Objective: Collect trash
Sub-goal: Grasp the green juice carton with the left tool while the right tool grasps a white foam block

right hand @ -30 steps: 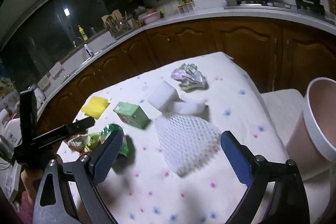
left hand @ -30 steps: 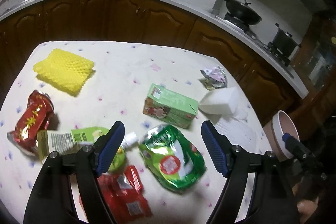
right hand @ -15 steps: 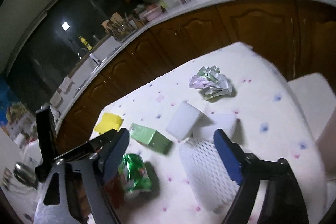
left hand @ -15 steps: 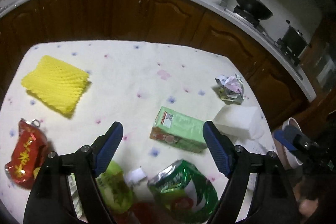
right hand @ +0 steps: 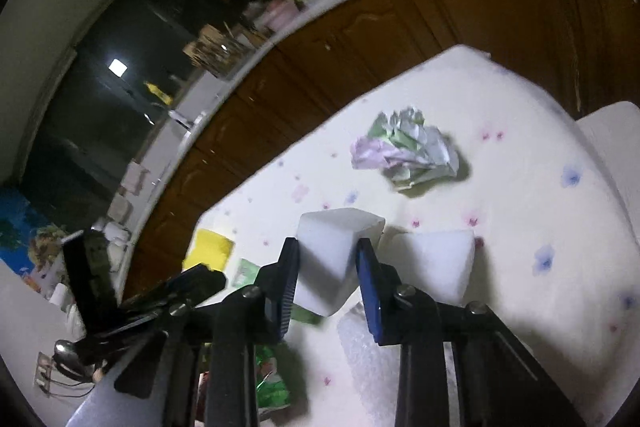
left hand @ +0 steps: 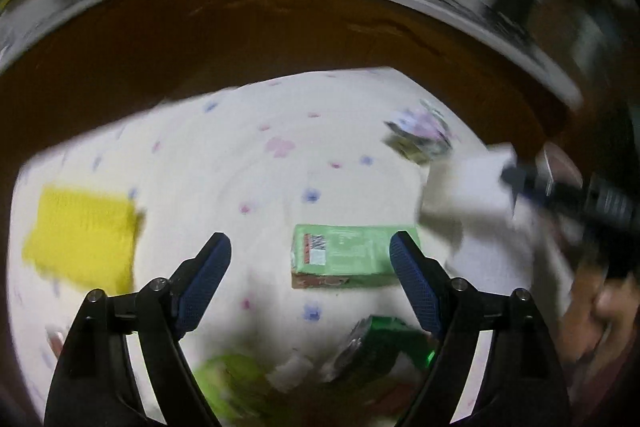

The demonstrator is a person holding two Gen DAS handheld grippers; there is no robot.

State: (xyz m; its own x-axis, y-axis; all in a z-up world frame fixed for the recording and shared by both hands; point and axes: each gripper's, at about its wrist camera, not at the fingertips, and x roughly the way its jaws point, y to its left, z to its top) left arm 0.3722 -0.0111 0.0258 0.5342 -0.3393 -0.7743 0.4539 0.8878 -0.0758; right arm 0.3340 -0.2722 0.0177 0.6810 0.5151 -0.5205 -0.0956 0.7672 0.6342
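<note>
My right gripper [right hand: 328,259] is shut on a white foam block [right hand: 334,247] at the table's far right part; a second white foam block [right hand: 432,267] lies just right of it. My left gripper [left hand: 310,259] is open and empty above the table, with a green carton [left hand: 348,259] lying between its fingertips and beyond them. A crumpled paper ball [right hand: 408,151] lies past the foam blocks and also shows in the blurred left wrist view [left hand: 420,135]. A yellow foam net [left hand: 80,235] lies at the left. A green snack bag [left hand: 376,347] lies near the left gripper.
The table [left hand: 248,155] has a white flowered cloth. A white foam net sheet [right hand: 368,359] lies under the right gripper. Brown cabinets [right hand: 460,11] and a counter run behind the table. The right gripper [left hand: 560,191] appears at the right of the left wrist view.
My right gripper moved forward and closed on the white foam block. My left gripper swung forward over the table towards the green carton and stayed open; its view is now blurred.
</note>
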